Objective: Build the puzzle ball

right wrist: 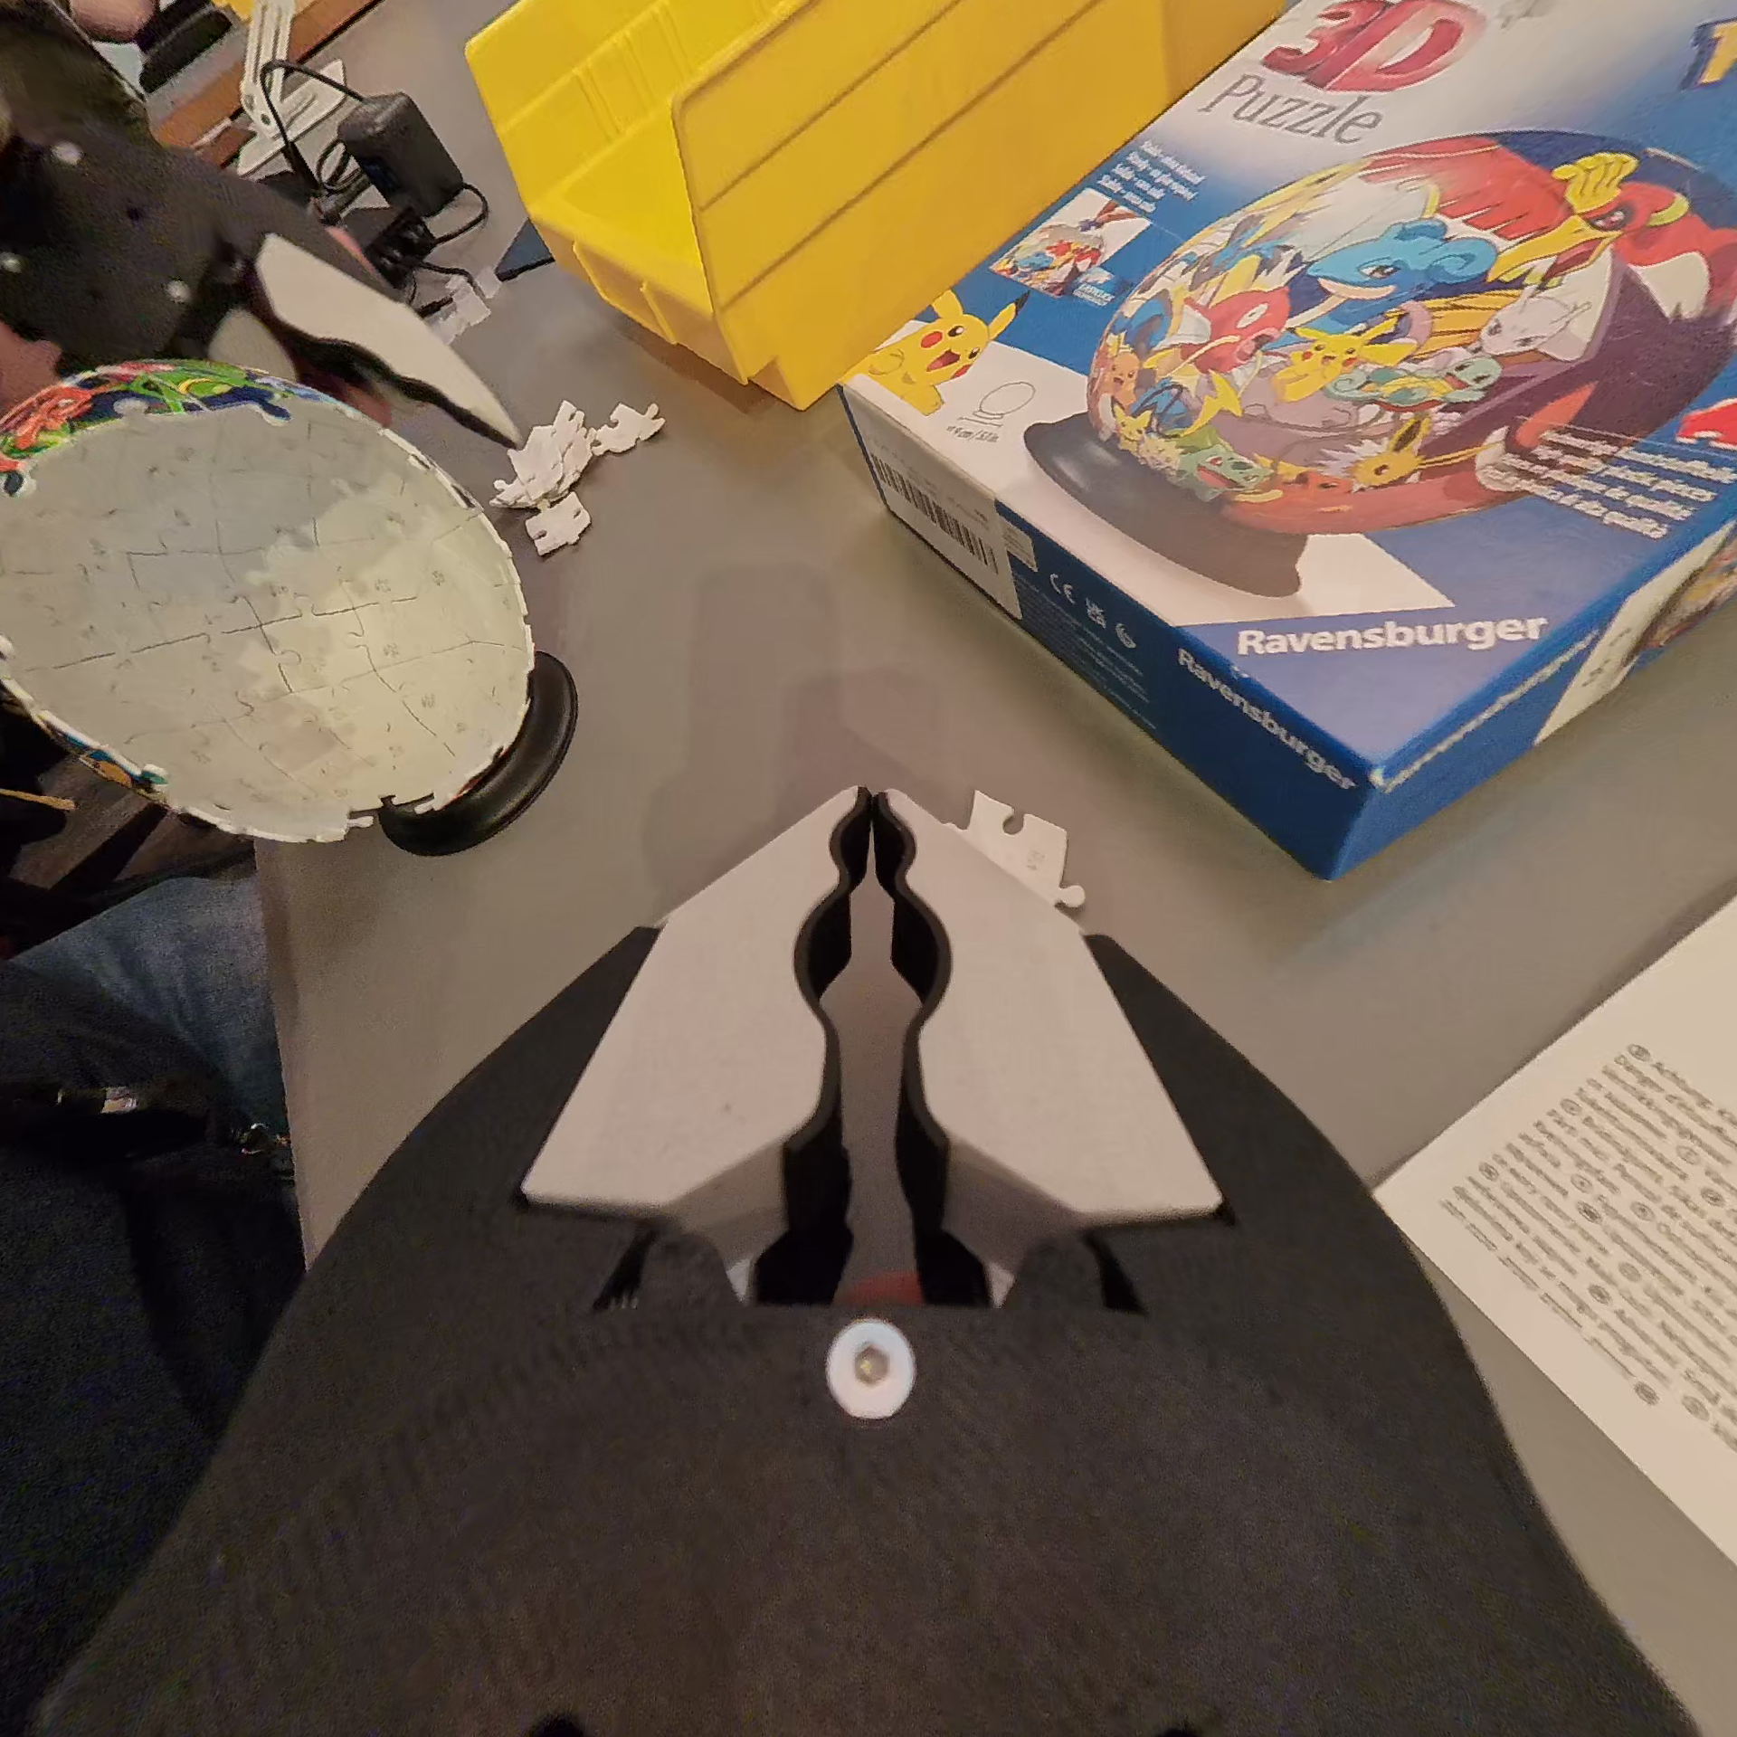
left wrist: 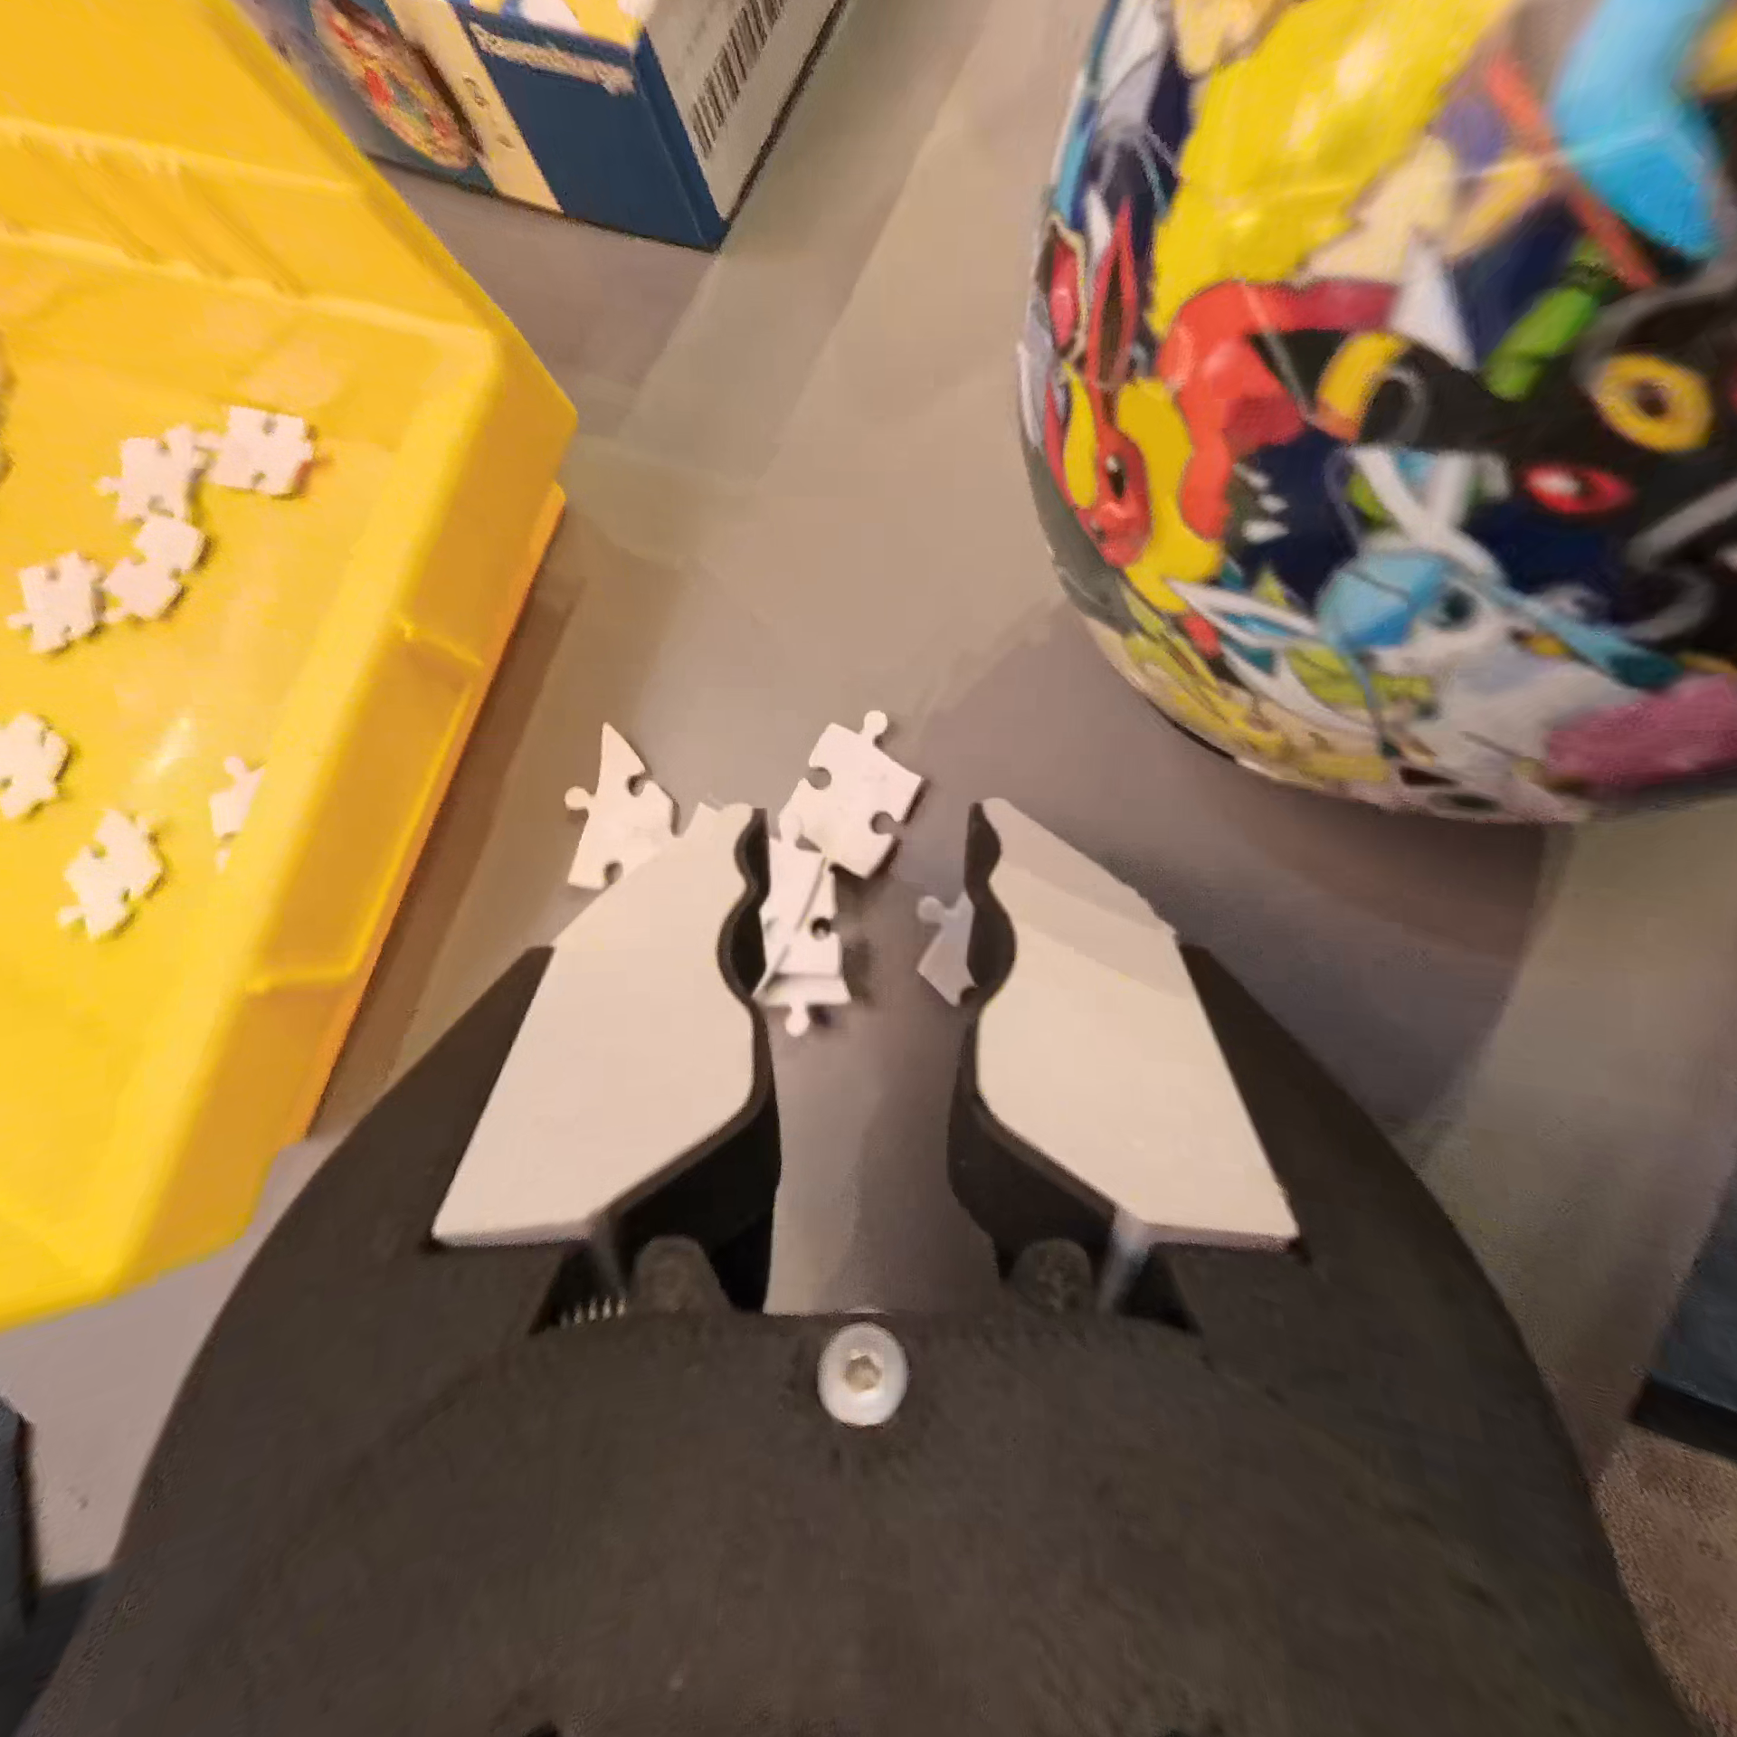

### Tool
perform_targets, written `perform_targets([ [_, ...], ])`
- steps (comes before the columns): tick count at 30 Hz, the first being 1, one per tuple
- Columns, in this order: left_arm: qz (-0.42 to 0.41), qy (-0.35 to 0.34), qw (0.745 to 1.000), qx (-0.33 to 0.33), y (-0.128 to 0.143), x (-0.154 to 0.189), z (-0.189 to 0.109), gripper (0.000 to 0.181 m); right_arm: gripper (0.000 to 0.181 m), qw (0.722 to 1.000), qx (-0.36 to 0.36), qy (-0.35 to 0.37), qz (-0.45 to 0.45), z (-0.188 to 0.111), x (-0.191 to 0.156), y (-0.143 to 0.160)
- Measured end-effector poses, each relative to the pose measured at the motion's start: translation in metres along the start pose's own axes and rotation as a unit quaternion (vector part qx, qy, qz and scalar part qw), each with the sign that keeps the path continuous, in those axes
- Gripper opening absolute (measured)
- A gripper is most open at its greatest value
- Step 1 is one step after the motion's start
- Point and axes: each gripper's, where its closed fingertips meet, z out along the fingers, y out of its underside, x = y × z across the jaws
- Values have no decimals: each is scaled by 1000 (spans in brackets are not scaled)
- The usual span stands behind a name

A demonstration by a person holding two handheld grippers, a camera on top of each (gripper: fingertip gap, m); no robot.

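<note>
Piece selection is the step in hand, by my reading. My left gripper hangs low over a small cluster of loose pieces on the grey surface, jaws parted and gripping nothing — one piece lies just inside the left jaw, another touches the right.

My right gripper has its jaws closed almost tip to tip; a white piece shows behind the right jaw, but I cannot tell whether it is pinched or merely lying there.

The puzzle ball, a partly built shell, sits tilted on one black stand, left of the right gripper and beside the cluster.

Count: one ball, one yellow bin holding about eight pieces, four or five pieces on the surface — blur prevents certainty — one box, one instruction sheet.

Next move calls for closing squarely on a single piece.
</note>
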Motion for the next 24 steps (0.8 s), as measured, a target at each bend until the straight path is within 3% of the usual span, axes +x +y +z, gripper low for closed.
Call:
perform_targets([
  [4,42,59,995,-71,6,1,21,43,0,1000,-1,-4,-7,1,-5,-1],
  [9,36,117,988,-99,6,3,28,22,0,1000,3,-4,-6,-2,-3,-2],
  [15,44,97,990,-88,4,2,30,19,0,1000,5,-10,-8,-2,-5,-3],
  [17,39,91,993,-61,-5,2,28,7,0,1000,4,-15,-10,0,-8,-3],
  [24,69,45,996,-36,-15,-7,29,3,0,998,0,-51,-23,20,-34,-10],
])
